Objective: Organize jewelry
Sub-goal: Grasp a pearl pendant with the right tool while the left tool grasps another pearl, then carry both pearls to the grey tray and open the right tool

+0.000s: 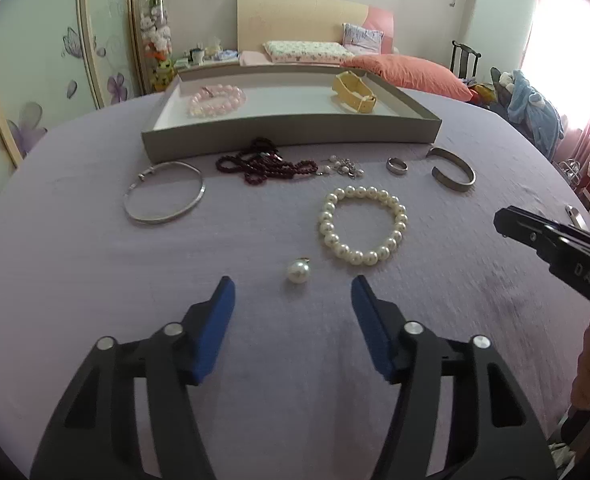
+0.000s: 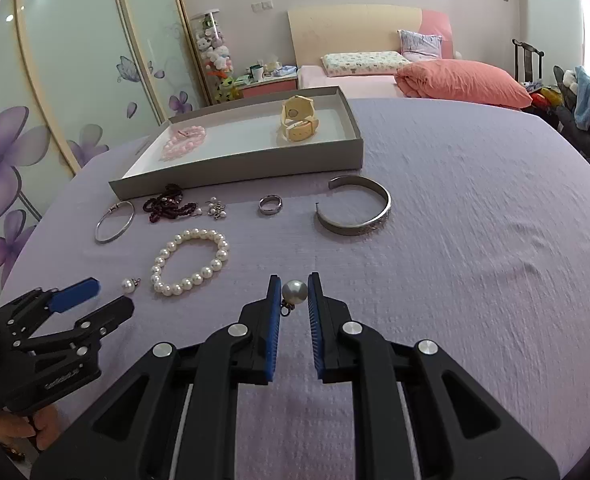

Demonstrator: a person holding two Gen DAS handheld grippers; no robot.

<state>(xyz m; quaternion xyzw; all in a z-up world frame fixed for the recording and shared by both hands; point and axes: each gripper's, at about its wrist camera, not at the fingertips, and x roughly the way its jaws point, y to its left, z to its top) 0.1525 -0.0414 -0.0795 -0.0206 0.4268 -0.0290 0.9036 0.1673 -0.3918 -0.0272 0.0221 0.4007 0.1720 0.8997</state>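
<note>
Jaws first: the right gripper (image 2: pixel 295 292) has its blue pads pinched onto a grey pearl earring (image 2: pixel 294 291), the bead squeezed between the tips with its small hook dangling below at the left pad; the left gripper (image 1: pixel 291 294) has its jaws spread wide and holds nothing, and a white pearl earring (image 1: pixel 297 271) lies on the lilac cloth (image 1: pixel 95 272) just beyond the gap between them; in the right wrist view that same earring sits right off the left gripper's blue tip, near the left edge of the worktop. Beyond it to the right lies the white pearl bracelet (image 1: pixel 362 225), a closed ring of beads flat on the cloth; farther still runs a row along the front wall of the grey tray (image 1: pixel 291 136): a thin silver bangle (image 1: pixel 164 192) at far left, then a heap of dark red beads (image 1: pixel 265 165) touching or nearly touching the tray wall, then a little cluster of small pearl and metal pieces (image 1: pixel 345 167), then a silver ring (image 1: pixel 397 166), then an open silver cuff (image 1: pixel 453 170) at the right. Inside the tray, a pink bead bracelet (image 1: pixel 216 98) rests toward the left and a yellow watch (image 1: pixel 353 92) toward the right, well apart from each other; the right gripper shows in the left wrist view only as a black tip at the right edge.
</note>
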